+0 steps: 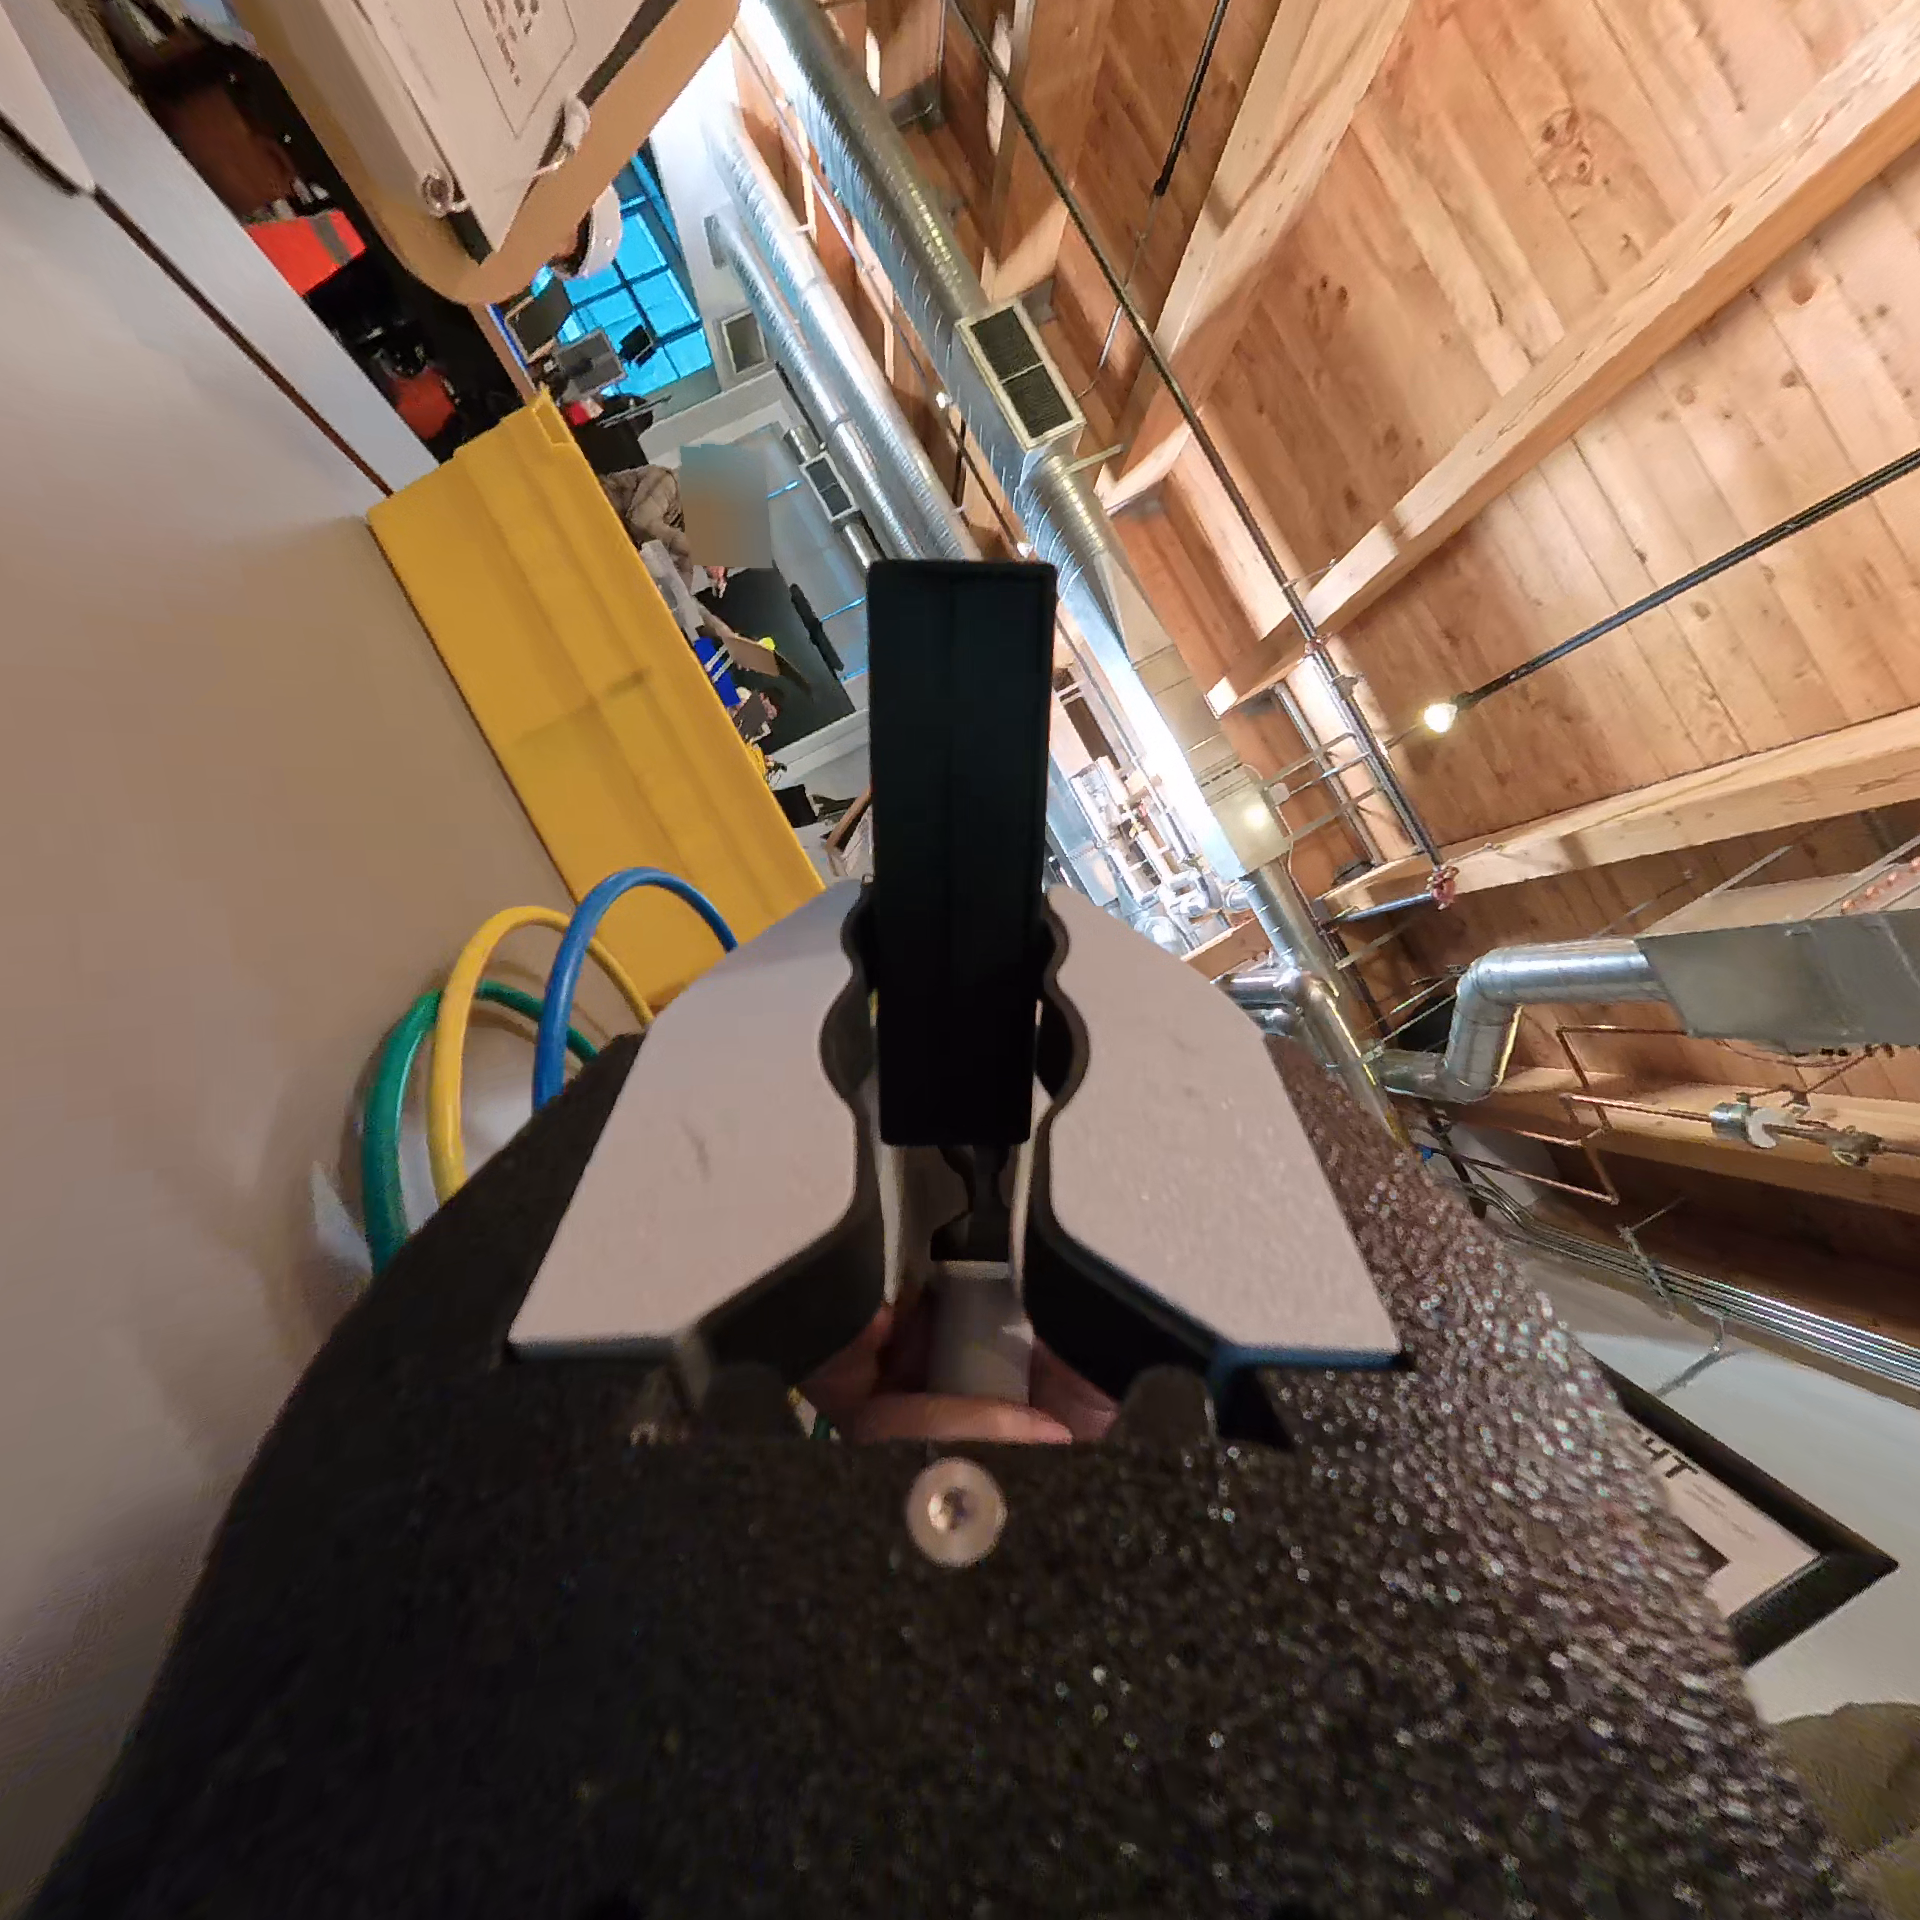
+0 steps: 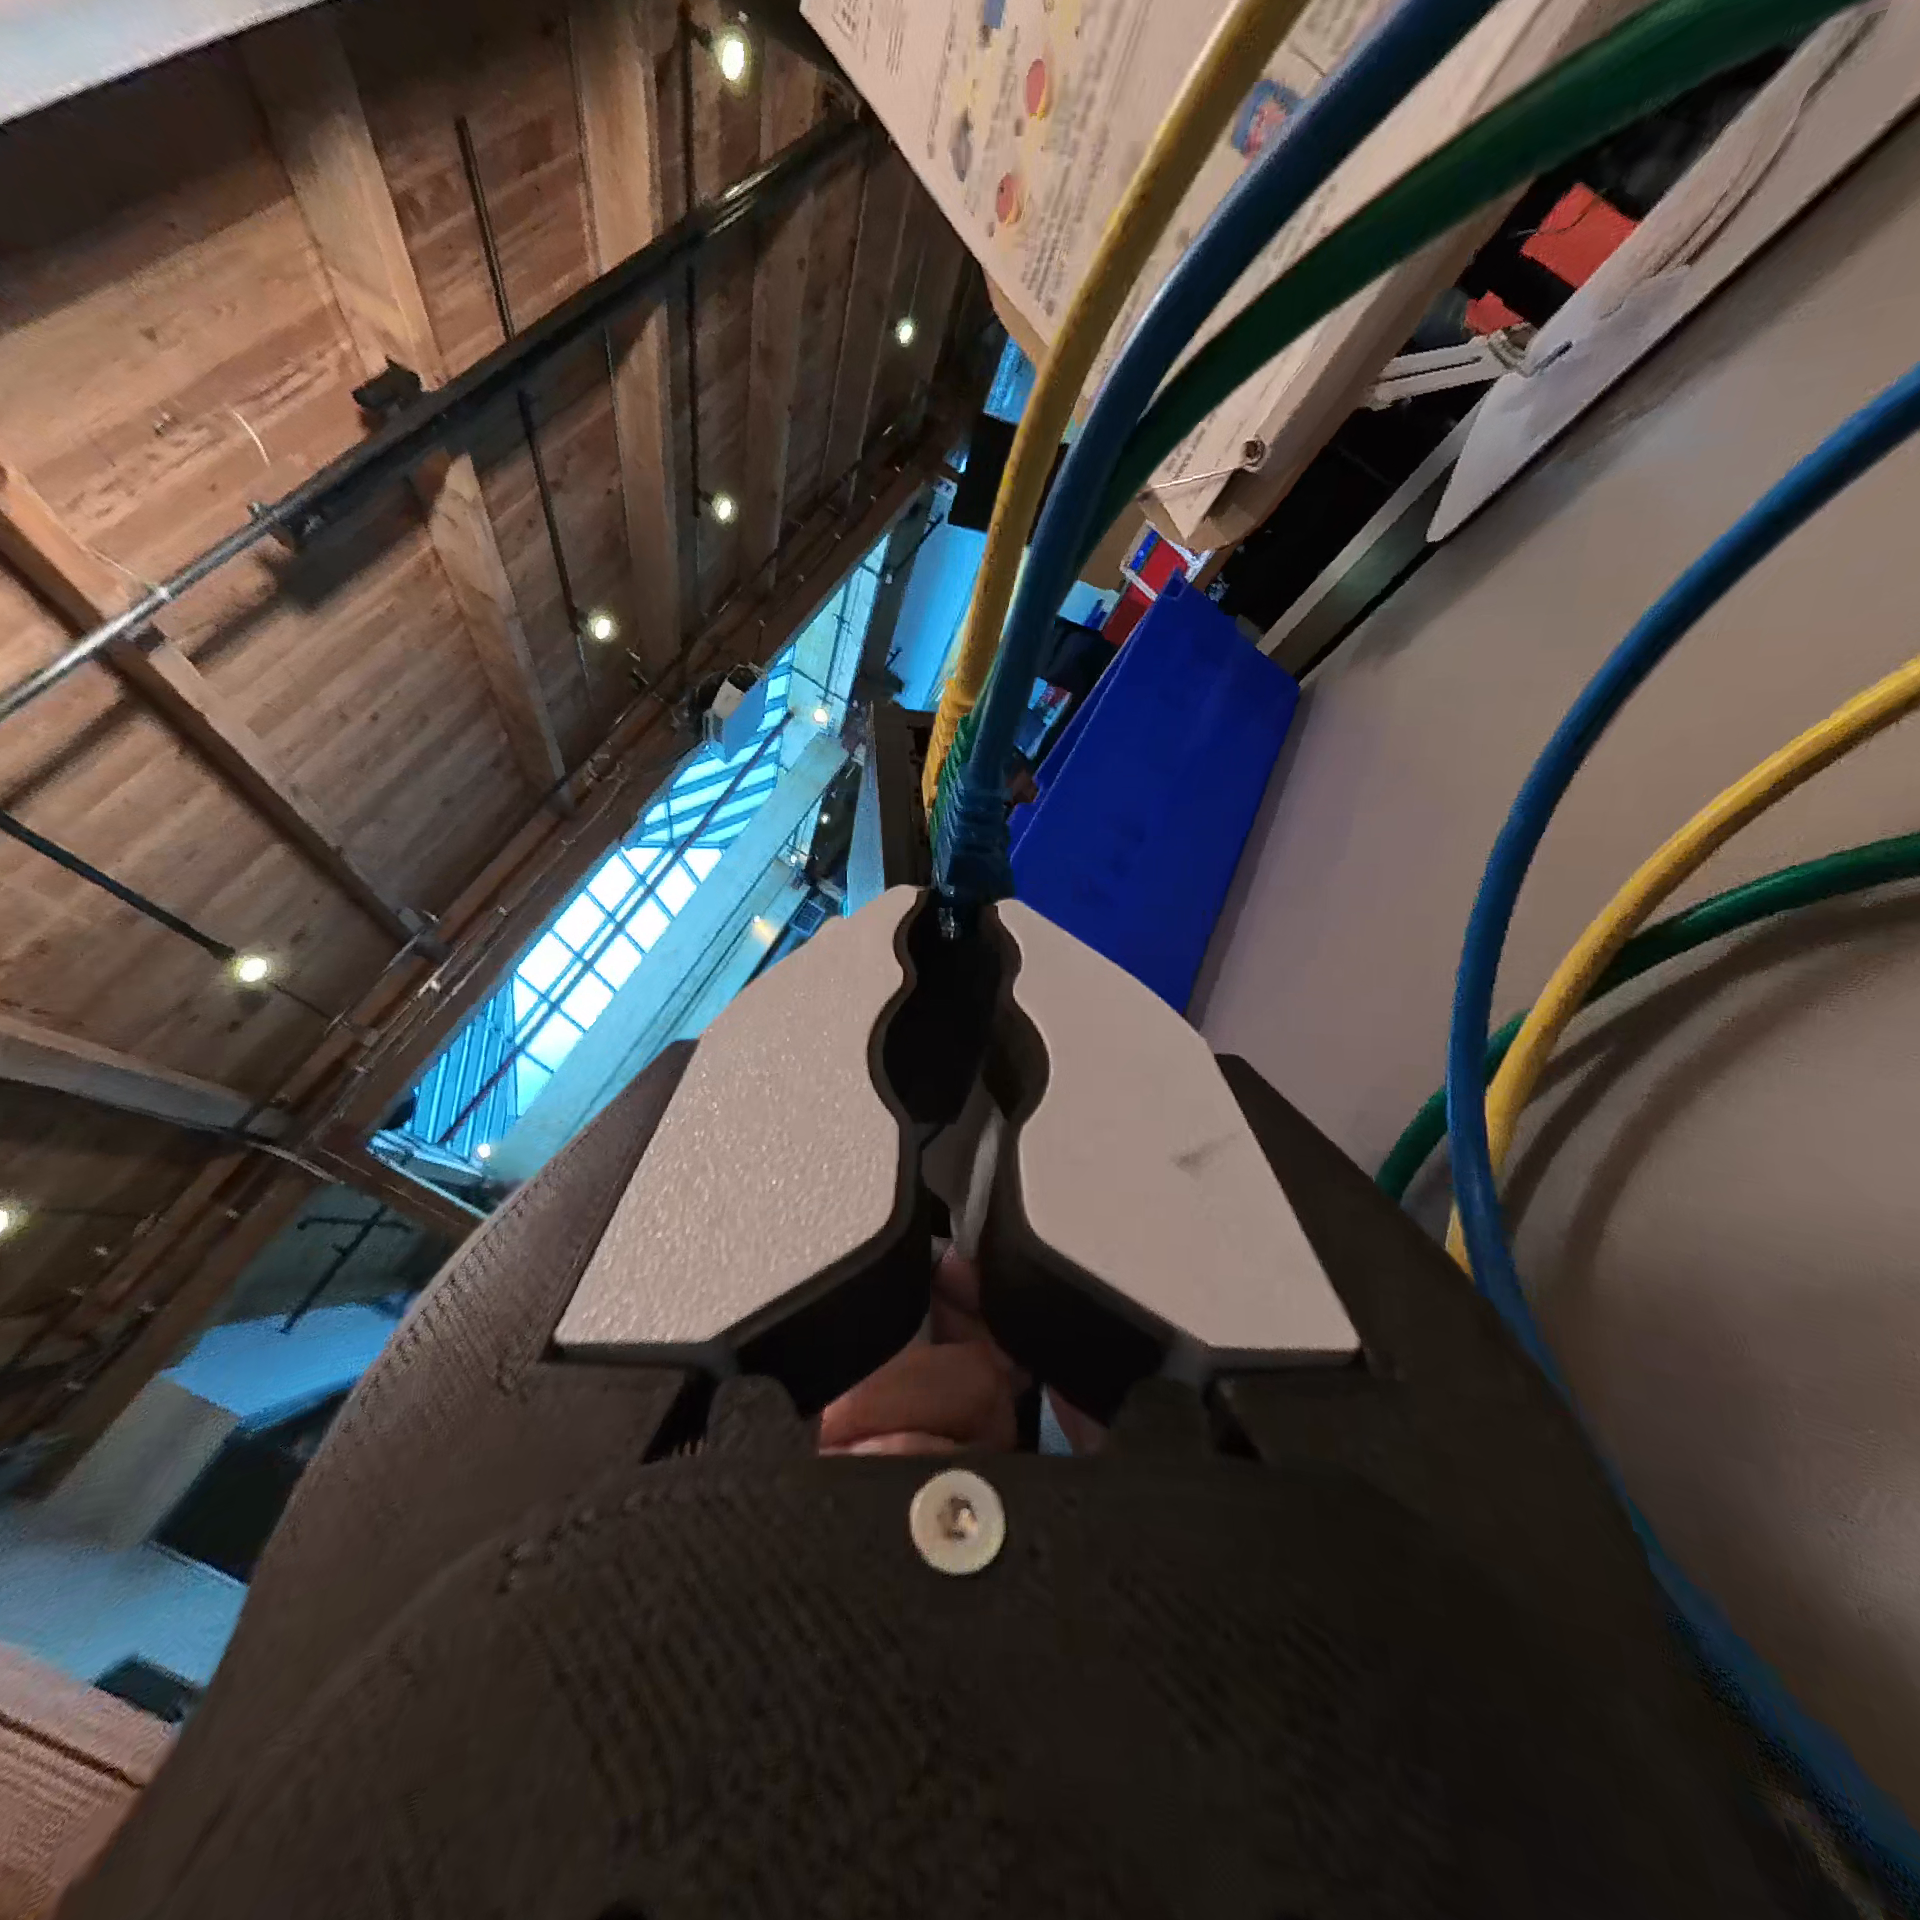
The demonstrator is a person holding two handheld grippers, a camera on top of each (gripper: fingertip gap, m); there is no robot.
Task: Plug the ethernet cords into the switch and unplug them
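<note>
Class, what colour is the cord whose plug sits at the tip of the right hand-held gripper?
Blue: the blue cord's plug meets the right hand-held gripper, best seen in the right wrist view.

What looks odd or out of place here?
Nothing looks spilled or damaged. The left gripper clamps a black slab, apparently the switch, raised off the table. The right gripper pinches the blue cord at its plug. Both cameras tilt steeply towards the ceiling.
</note>
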